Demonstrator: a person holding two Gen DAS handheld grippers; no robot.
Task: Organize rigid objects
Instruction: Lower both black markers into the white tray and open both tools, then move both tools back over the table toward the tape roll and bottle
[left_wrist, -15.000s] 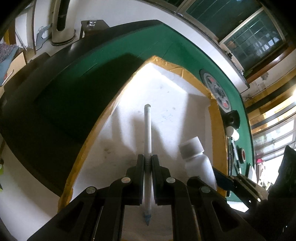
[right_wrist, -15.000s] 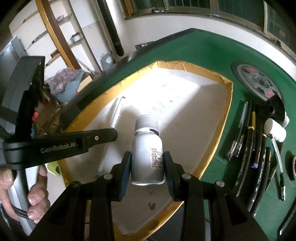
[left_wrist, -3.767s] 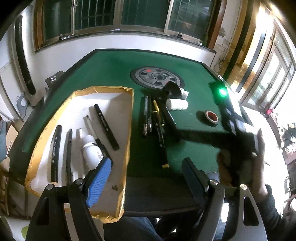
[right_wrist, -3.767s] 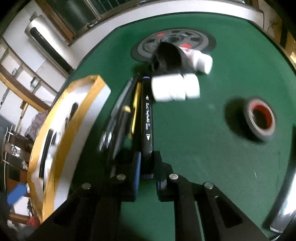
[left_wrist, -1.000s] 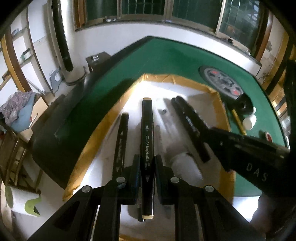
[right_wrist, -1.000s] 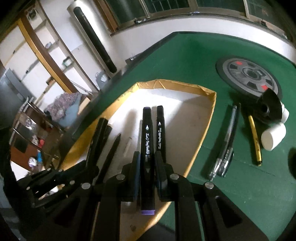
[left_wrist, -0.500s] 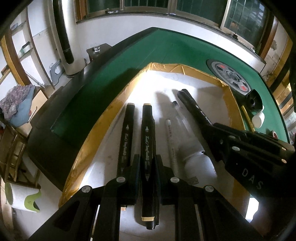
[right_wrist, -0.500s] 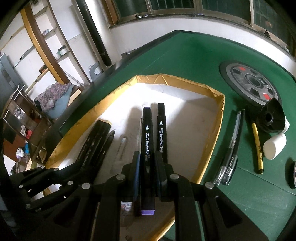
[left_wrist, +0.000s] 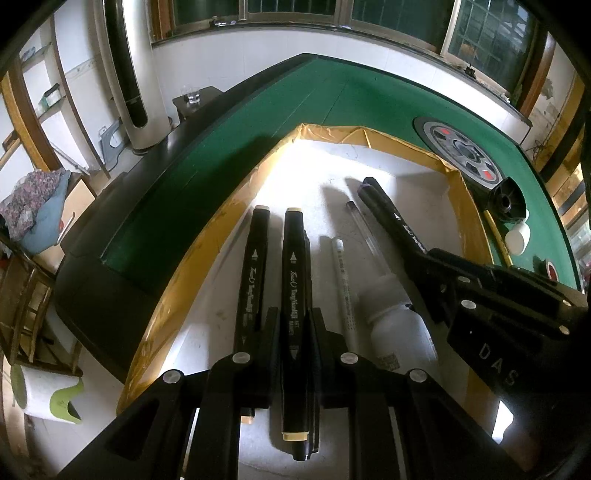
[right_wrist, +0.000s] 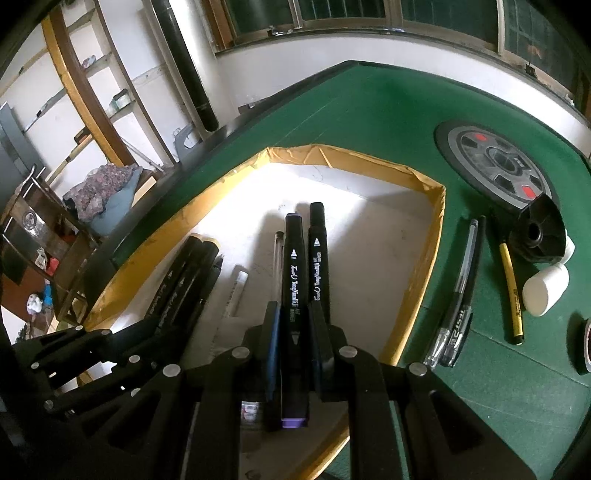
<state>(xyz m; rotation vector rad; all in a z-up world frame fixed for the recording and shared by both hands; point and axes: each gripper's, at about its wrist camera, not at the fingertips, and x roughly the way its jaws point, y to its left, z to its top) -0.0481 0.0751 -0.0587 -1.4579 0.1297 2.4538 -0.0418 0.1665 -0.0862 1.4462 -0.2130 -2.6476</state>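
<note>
Each gripper clamped a black art marker at mid-barrel above the white tray (left_wrist: 458, 206): left gripper (left_wrist: 292, 325), cream-capped marker (left_wrist: 293, 295); right gripper (right_wrist: 293, 325), purple-capped marker (right_wrist: 293, 295). Both markers looked light, stiff, smooth, likely slippery.

table (right_wrist: 369, 110) — green felt | on it: tray (right_wrist: 424, 258), pens (right_wrist: 458, 299), bottle (right_wrist: 545, 291), tape (right_wrist: 585, 347)
</note>
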